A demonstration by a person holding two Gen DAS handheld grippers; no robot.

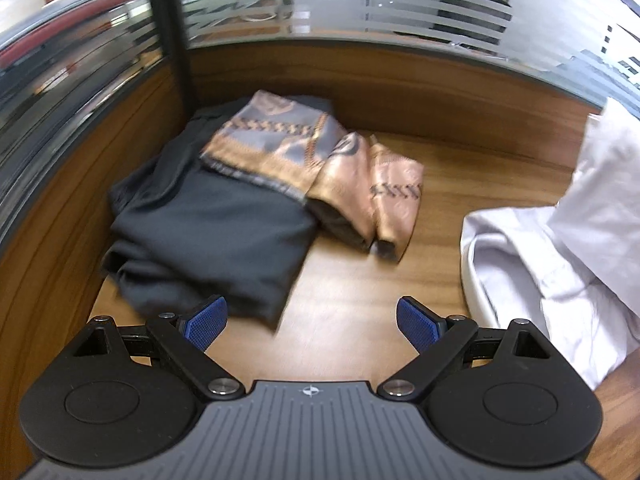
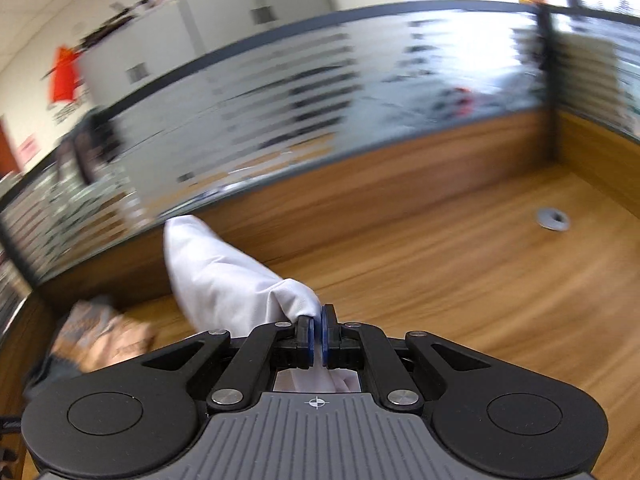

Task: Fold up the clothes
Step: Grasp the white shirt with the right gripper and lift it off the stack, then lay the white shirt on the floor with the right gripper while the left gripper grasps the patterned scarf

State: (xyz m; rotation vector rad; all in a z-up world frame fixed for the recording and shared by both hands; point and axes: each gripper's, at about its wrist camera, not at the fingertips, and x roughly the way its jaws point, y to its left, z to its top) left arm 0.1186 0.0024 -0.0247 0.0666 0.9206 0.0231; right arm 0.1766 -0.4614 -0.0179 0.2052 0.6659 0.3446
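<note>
White shirt [image 1: 560,248] crumpled, partly lifted off wooden desk [image 1: 348,288], one fold rising at right edge of left wrist view. Right gripper [image 2: 318,330] pinched tight on white cloth, fabric trailing up-left from pads. Left gripper [image 1: 312,322] spread wide, nothing between pads, hovering over bare desk. Left view alone shows dark garment [image 1: 208,232] with patterned orange scarf [image 1: 320,168] lying partly on it. Right view alone shows grey cable grommet [image 2: 553,218].

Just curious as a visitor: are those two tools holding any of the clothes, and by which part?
The right tool pinches a bunched fold of the white garment. The left tool is open, holding nothing.
</note>
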